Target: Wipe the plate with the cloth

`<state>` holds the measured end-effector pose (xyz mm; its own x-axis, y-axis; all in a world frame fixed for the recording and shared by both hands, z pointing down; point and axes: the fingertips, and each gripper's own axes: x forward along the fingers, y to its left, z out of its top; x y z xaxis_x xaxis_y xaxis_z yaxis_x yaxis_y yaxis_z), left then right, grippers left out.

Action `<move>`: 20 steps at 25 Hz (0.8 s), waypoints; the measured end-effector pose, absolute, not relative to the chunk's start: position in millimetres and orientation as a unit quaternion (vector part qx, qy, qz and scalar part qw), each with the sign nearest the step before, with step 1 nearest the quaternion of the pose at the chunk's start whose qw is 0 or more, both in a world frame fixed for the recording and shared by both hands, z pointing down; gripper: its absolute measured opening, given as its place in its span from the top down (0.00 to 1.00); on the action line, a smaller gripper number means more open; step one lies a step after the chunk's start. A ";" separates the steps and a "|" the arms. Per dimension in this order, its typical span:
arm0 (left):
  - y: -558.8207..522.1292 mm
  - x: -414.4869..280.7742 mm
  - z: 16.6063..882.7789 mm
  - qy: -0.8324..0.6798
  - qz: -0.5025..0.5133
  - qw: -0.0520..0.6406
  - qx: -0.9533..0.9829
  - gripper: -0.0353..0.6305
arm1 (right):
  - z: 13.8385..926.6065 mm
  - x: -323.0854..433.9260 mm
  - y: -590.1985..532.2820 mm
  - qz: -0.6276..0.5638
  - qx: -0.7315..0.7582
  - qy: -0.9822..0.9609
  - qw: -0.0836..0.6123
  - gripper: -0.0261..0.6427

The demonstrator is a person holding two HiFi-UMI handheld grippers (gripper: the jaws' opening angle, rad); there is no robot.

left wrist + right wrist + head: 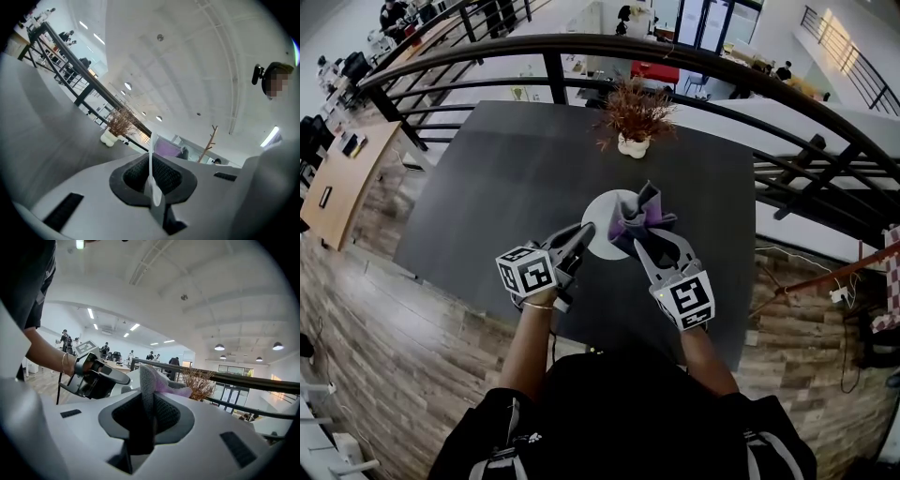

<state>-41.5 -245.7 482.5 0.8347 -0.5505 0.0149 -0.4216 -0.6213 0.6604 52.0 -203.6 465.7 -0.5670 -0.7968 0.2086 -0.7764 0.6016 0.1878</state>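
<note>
Both grippers are up in the air above the dark table [497, 187]. My left gripper [584, 231] is shut on the rim of a white plate [602, 217]. In the left gripper view the plate [151, 154] shows edge-on as a thin white line pinched between the jaws of the left gripper [153, 177]. My right gripper [656, 240] is shut on a purple and grey cloth [641, 214], which lies against the plate's right side. In the right gripper view the cloth [149, 380] rises out of the right gripper [145, 414], with the left gripper [96, 377] close beside it.
A dried plant in a white vase [633, 120] stands at the table's far edge. A black railing [694, 58] curves behind the table, with a drop to a lower floor beyond it. The floor around the table is wooden [422, 319].
</note>
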 end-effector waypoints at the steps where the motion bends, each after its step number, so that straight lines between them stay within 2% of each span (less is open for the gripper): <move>1: -245.5 -40.5 473.9 -0.270 -0.098 0.330 0.899 0.92 | 457.9 52.4 -203.1 -0.043 0.447 -0.884 0.131 0.85; 14: -225.4 -31.1 358.8 -0.258 -0.131 0.177 0.941 0.92 | 358.2 57.1 -183.9 -0.133 0.461 -0.876 0.047 0.85; 20: -205.1 -30.0 301.8 -0.266 -0.135 0.084 0.951 0.92 | 314.7 56.7 -168.2 -0.168 0.463 -0.870 0.016 0.85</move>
